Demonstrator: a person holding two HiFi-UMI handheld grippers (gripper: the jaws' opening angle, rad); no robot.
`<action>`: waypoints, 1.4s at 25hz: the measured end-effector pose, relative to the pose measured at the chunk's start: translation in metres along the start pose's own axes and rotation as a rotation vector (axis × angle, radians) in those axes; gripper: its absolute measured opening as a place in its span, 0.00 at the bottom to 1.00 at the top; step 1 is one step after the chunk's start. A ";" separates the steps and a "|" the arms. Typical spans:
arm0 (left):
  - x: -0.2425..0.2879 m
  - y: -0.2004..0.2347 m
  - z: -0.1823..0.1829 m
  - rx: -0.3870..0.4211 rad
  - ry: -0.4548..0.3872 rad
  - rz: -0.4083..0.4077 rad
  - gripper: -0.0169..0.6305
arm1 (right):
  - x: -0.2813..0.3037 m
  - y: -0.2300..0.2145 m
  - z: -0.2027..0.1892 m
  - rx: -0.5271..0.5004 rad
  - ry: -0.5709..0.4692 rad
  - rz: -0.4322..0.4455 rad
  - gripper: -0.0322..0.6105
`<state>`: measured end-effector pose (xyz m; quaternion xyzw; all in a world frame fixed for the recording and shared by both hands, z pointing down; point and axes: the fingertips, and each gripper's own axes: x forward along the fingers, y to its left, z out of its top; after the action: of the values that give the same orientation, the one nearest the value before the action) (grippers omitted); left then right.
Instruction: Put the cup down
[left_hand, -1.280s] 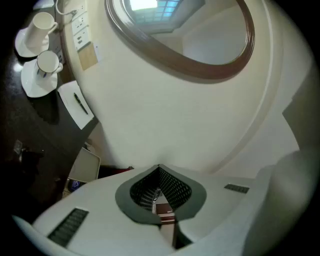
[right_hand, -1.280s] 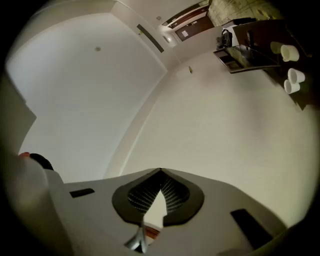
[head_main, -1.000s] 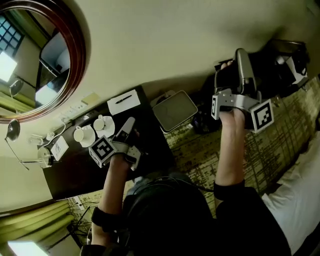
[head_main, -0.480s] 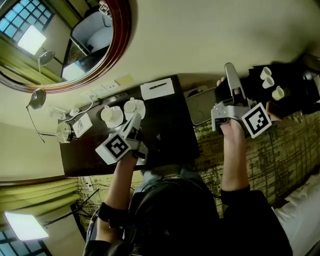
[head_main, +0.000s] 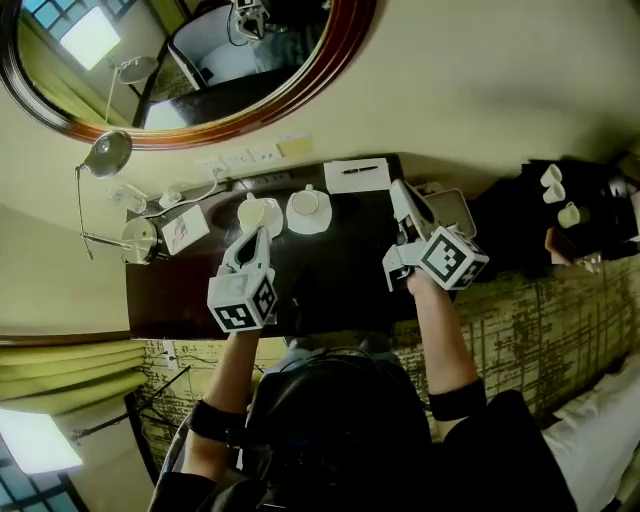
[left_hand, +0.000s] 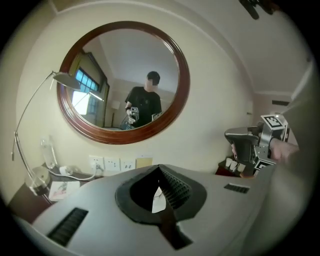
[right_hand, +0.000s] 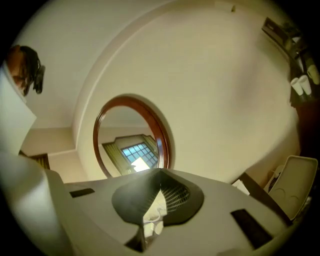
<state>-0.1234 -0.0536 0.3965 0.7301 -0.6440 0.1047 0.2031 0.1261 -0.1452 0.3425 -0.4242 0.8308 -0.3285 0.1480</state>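
Two white cups on saucers stand at the back of the dark desk (head_main: 340, 270), the left cup (head_main: 253, 213) and the right cup (head_main: 307, 203). My left gripper (head_main: 257, 236) is shut and empty, and its tip reaches the near edge of the left cup's saucer. My right gripper (head_main: 401, 189) is shut and empty over the desk's right end, beside a notepad (head_main: 357, 175). In the left gripper view the jaws (left_hand: 159, 169) meet, pointing at the wall under a round mirror (left_hand: 122, 82). The right gripper's jaws (right_hand: 160, 173) meet too.
A desk lamp (head_main: 108, 154) and a magnifying mirror (head_main: 140, 240) stand at the desk's left end. A white tray (head_main: 455, 207) leans off the right end. Further right, a dark shelf (head_main: 590, 215) carries small white cups (head_main: 556, 190). Wall sockets (left_hand: 111, 163) sit above the desk.
The right gripper has swung down and left from the dark shelf to above the desk. The left gripper has moved up to the left cup and rolled.
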 end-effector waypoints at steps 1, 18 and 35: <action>-0.002 0.010 -0.004 0.025 0.010 0.018 0.03 | 0.007 0.007 -0.016 -0.047 0.039 -0.010 0.06; -0.022 0.097 -0.085 0.017 0.115 0.119 0.03 | 0.032 0.003 -0.228 -0.646 0.544 -0.111 0.10; -0.009 0.085 -0.101 0.052 0.177 0.097 0.03 | 0.089 -0.032 -0.289 -0.698 0.700 -0.036 0.79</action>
<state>-0.1971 -0.0096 0.4972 0.6911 -0.6551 0.1950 0.2348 -0.0590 -0.1082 0.5804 -0.3272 0.8836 -0.1561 -0.2966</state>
